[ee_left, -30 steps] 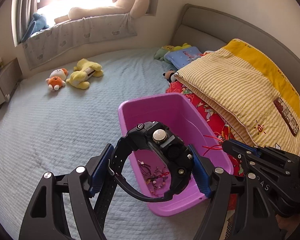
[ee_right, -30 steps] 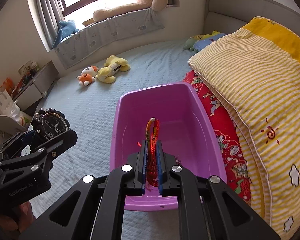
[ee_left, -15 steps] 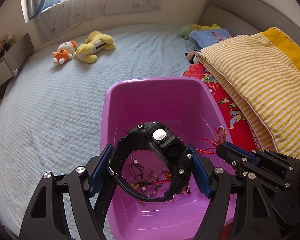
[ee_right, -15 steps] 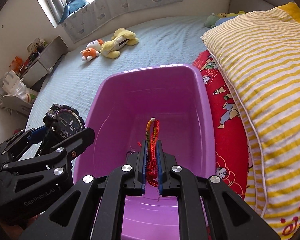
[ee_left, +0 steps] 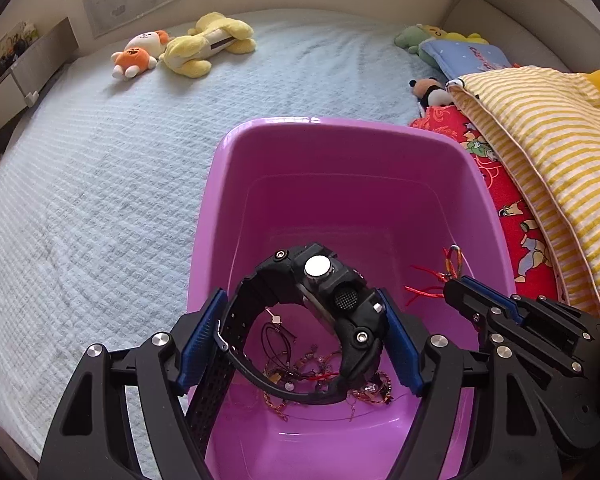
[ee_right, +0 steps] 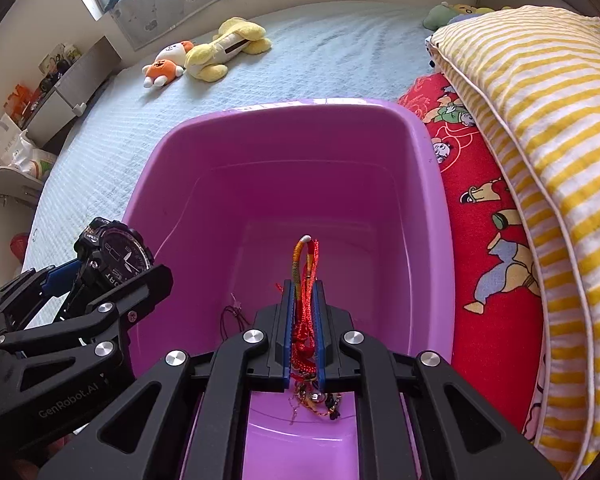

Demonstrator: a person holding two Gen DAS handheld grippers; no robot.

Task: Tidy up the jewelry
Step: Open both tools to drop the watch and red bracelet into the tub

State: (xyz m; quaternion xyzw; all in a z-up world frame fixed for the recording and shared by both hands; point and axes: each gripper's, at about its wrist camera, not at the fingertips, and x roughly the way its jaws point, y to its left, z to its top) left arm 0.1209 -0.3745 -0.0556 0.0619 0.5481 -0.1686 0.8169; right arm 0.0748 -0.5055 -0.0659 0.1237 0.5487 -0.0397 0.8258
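Watch (ee_left: pixel 324 304), black and chunky, sits clamped between the blue pads of the left claw (ee_left: pixel 300 336), strap looped, case back up, hanging over the near end of the purple tub (ee_left: pixel 340 128). Right claw (ee_right: pixel 303 320) is pinched tight on a red and multicolour cord bracelet (ee_right: pixel 305 276), its loop sticking up past the fingertips, also over the tub interior. Tub floor holds a small tangle of jewelry (ee_left: pixel 300 364): thin cords, beaded bits, a few charms. Tub rests on a pale blue quilted bed (ee_left: pixel 100 200). Right of the tub: red printed cushion (ee_right: pixel 496 240) touching its wall, yellow striped blanket (ee_right: pixel 552 120) on top. Two plush toys (ee_left: pixel 184 52) lie far back near the wall.
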